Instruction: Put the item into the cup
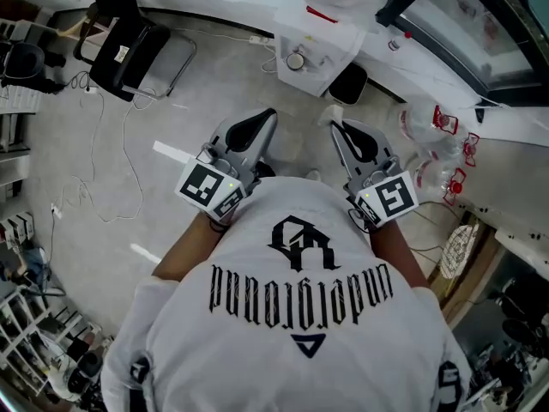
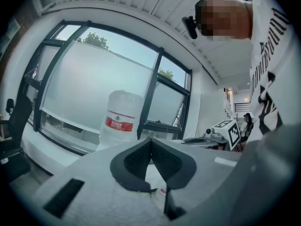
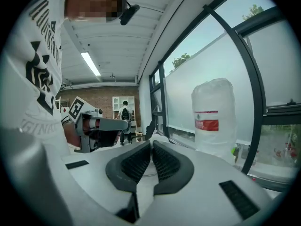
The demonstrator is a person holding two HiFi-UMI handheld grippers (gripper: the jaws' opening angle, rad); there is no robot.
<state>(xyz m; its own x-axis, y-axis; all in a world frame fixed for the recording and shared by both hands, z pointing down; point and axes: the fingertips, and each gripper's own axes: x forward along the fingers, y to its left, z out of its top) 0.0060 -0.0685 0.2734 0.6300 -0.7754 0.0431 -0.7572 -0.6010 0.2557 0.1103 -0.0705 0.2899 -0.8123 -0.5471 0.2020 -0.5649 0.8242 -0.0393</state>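
**Two grippers shut and empty, held at the chest**

The left gripper [image 1: 268, 115] and the right gripper [image 1: 336, 127] point forward over the floor [image 1: 103, 178]. They are side by side but apart, just in front of the person's white shirt [image 1: 300, 316]. In the left gripper view the jaws are closed, the dark pads [image 2: 136, 161] meeting at their tips with nothing between them. The right gripper view shows the same: its pads [image 3: 167, 163] touch at the tips and hold nothing. Each gripper carries its marker cube at the rear, close to the hand.

Ahead of both stands a water dispenser [image 1: 313, 54] with a large bottle [image 2: 121, 117] on top, set against a window [image 2: 80, 79]. A black chair [image 1: 129, 41] stands off to the left, and cables [image 1: 129, 170] trail across the floor near it.

No view shows the cup or the item, so their place cannot be told.
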